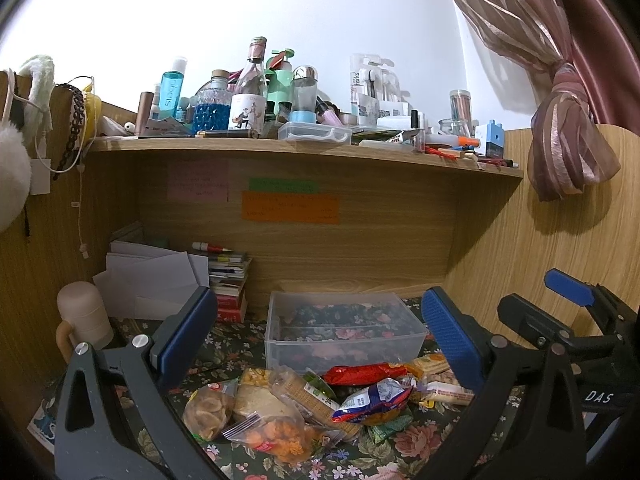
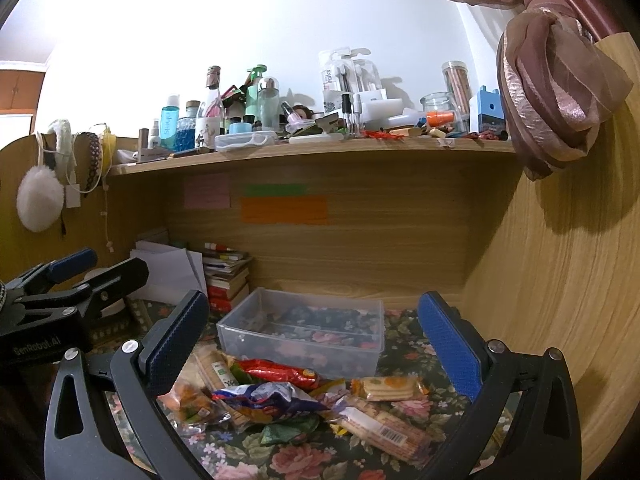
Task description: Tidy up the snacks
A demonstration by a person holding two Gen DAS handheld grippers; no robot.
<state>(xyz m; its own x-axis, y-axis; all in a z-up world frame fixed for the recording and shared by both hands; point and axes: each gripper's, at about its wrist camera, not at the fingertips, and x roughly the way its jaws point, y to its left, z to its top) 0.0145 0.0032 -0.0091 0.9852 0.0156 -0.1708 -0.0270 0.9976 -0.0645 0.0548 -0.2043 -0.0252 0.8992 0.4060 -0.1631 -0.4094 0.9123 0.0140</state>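
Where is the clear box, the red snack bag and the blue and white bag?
clear box (image 1: 276,344): left wrist view, front wall near its left corner.
red snack bag (image 1: 362,374): left wrist view, middle of the wrapper.
blue and white bag (image 2: 264,396): right wrist view, middle of the crumpled top.

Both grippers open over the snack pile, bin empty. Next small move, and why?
Probably lower the right gripper onto the red packet: it lies on top of the pile, nearest the clear bin, which holds nothing yet, and both grippers are open and empty.

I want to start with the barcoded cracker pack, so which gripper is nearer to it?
Right. The cracker pack lies just below the right gripper, toward its right jaw; the left gripper hangs over the pile's left side.
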